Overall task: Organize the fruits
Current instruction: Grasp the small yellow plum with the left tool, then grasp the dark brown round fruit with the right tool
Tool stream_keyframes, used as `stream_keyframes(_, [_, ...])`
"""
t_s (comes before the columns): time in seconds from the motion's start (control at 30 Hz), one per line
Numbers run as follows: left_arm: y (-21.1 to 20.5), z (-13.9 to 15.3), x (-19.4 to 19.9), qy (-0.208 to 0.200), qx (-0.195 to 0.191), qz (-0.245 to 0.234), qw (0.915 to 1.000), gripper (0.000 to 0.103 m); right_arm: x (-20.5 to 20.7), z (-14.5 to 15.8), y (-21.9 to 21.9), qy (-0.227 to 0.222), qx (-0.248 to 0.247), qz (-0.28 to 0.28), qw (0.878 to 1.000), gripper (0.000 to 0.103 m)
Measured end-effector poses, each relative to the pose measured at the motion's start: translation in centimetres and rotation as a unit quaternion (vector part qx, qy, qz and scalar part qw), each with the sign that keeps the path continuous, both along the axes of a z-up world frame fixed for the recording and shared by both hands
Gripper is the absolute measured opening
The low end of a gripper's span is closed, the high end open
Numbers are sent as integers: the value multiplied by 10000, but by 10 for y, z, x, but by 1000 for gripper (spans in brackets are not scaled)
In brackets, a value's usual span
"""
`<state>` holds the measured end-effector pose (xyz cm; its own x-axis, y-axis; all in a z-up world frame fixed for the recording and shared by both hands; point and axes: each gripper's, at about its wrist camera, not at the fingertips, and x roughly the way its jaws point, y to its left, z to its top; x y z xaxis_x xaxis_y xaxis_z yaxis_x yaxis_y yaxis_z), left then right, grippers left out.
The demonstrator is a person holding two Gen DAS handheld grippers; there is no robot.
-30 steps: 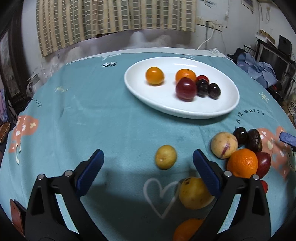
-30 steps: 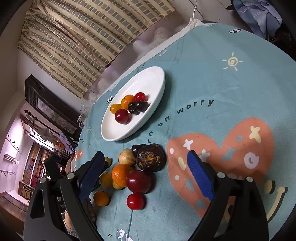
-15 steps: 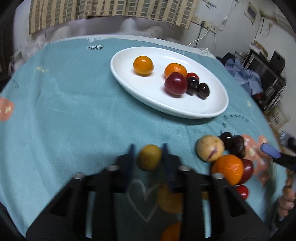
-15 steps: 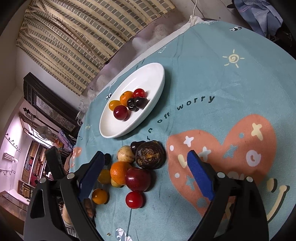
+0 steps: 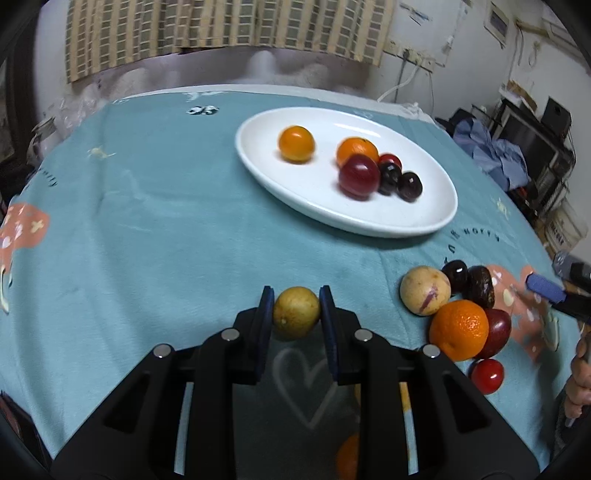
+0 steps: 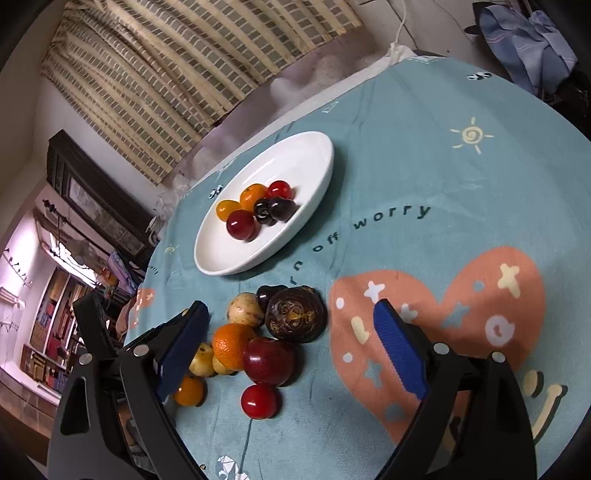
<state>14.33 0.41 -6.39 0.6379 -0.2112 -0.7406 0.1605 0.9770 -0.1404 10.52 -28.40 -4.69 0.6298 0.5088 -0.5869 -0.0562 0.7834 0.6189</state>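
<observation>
Striped curtain (image 5: 221, 33) on the white wall (image 5: 443, 33) ahead of the tool. Table under a teal cloth (image 5: 147, 221). Dark shelving (image 5: 535, 125) and heaped blue clothes (image 5: 491, 147) to the right. Dim indoor light.

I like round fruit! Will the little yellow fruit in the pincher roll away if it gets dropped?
Probably. The yellow fruit looks round and smooth, so it would likely roll on the flat tablecloth. It seems firm: the left gripper pads press both sides without denting it.
</observation>
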Motion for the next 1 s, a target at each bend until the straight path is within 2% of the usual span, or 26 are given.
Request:
stream_keyframes(0.1, [6,3,-4,-25,-88,63,9999,25,5,-7,4,157,117,168,9997,89])
stream_keyframes(0.27, [2,-5,-2,92,-32,4,10000,25,17,-26,4,539,496,333,9968,74])
stream_keyframes(0.4, [0,-8,-1,125,4,-23,9999,25,26,-32,7,681,604,340,9953,70])
stream_keyframes(0.53, [-2,-11,1,181,47,-29,9998,25,31,-31,17,631,383,406,9964,69])
stream_keyframes(0.67, [-3,-12,1,170,86,-35,9998,25,31,-25,40,328,-422,579,9969,68])
stream_keyframes(0.7, [-3,-12,1,171,91,-41,9998,26,30,-24,44,244,-646,601,9958,65])
stream_keyframes(0.73, [-3,-13,2,190,86,-62,9998,26,30,-24,48,178,-843,598,9945,58])
stream_keyframes(0.8, [-6,-14,2,165,163,-71,9997,26,31,-26,41,235,-760,508,9955,46])
stream_keyframes(0.87, [-5,-13,1,142,147,-61,9998,25,30,-28,30,288,-558,363,9974,46])
stream_keyframes(1.0, [-4,-6,-4,-50,115,-67,9999,25,23,-17,16,-5,-528,92,9986,46])
